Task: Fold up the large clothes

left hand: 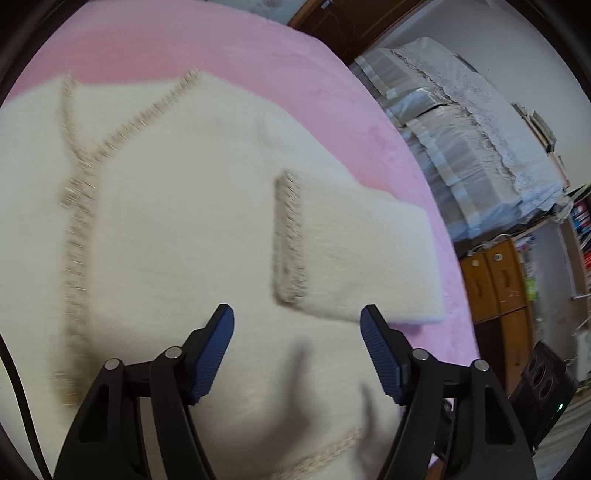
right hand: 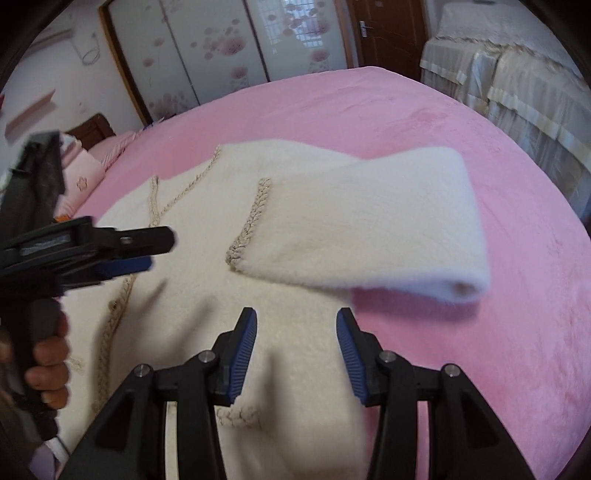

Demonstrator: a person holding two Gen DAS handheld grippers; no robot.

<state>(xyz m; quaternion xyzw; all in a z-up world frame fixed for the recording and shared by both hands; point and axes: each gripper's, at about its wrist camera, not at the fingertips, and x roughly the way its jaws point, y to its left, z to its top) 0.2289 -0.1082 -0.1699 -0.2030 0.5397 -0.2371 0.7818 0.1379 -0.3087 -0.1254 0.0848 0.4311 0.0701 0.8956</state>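
Note:
A cream fuzzy cardigan (left hand: pixel 177 221) with beige braided trim lies flat on a pink bed (left hand: pixel 258 74). One sleeve (left hand: pixel 354 251) is folded across its body, cuff trim toward the middle; in the right wrist view this sleeve (right hand: pixel 369 221) reaches out over the pink cover. My left gripper (left hand: pixel 297 317) hovers open above the cardigan's body below the sleeve, casting shadows, nothing between its blue pads. It also shows at the left of the right wrist view, the left gripper (right hand: pixel 160 251) held by a hand (right hand: pixel 48 354). My right gripper (right hand: pixel 297 319) stands open over the cardigan's hem edge (right hand: pixel 240 413).
A second bed with a grey lace cover (left hand: pixel 461 147) stands to the right. Beyond it are a wooden cabinet (left hand: pixel 495 280) and a black device (left hand: pixel 543 384). Flowered wardrobe doors (right hand: pixel 221 55), a brown door (right hand: pixel 388 33) and pink pillows (right hand: pixel 81 173) lie behind the bed.

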